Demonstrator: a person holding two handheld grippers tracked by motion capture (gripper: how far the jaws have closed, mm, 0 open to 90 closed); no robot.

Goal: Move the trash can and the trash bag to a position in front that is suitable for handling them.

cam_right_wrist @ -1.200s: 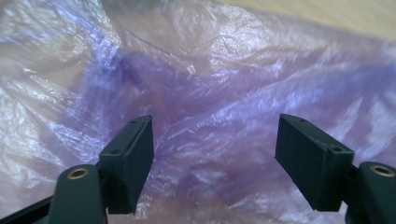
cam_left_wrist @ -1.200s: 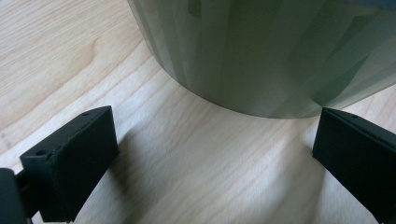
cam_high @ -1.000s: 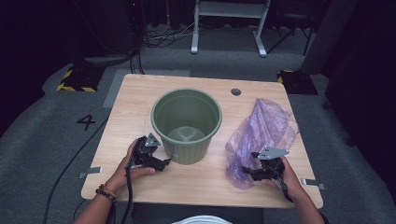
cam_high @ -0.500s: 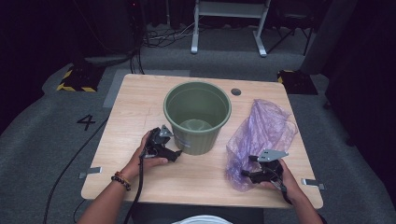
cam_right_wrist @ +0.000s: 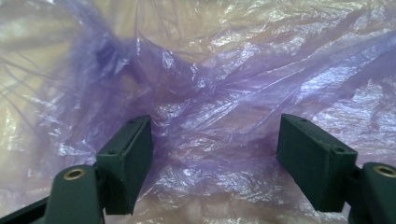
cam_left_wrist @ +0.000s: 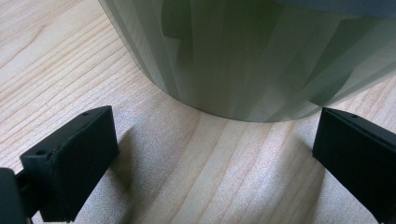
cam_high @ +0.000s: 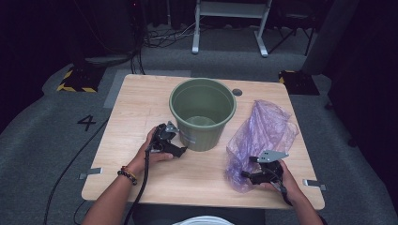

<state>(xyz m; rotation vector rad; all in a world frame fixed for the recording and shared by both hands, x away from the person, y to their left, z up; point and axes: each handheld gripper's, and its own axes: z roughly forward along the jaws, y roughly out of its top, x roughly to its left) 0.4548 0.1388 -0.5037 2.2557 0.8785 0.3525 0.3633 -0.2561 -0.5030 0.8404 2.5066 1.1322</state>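
A green plastic bin point(cam_high: 202, 112) stands upright in the middle of the wooden table point(cam_high: 141, 108). My left gripper point(cam_high: 180, 150) sits low on the tabletop against the bin's near left side. In the left gripper view its jaws point(cam_left_wrist: 215, 154) are open wide, with the bin's curved base point(cam_left_wrist: 243, 56) just ahead of them and not pinched. A crumpled purple plastic bag point(cam_high: 265, 133) lies at the right. My right gripper point(cam_high: 251, 176) rests at the bag's near edge. In the right gripper view its jaws point(cam_right_wrist: 215, 158) stand open, with loose purple film point(cam_right_wrist: 210, 93) between and beyond them.
A small dark round hole point(cam_high: 237, 92) is set in the table behind the bin. Metal brackets point(cam_high: 91, 173) stick out at the table's near corners. A cable point(cam_high: 141, 187) trails from my left gripper over the front edge. Grey floor with a painted "4" point(cam_high: 88, 123) surrounds the table.
The bin has slid to the right and a little farther back, and my left gripper has moved right along with it. The right gripper and the bag have stayed put.
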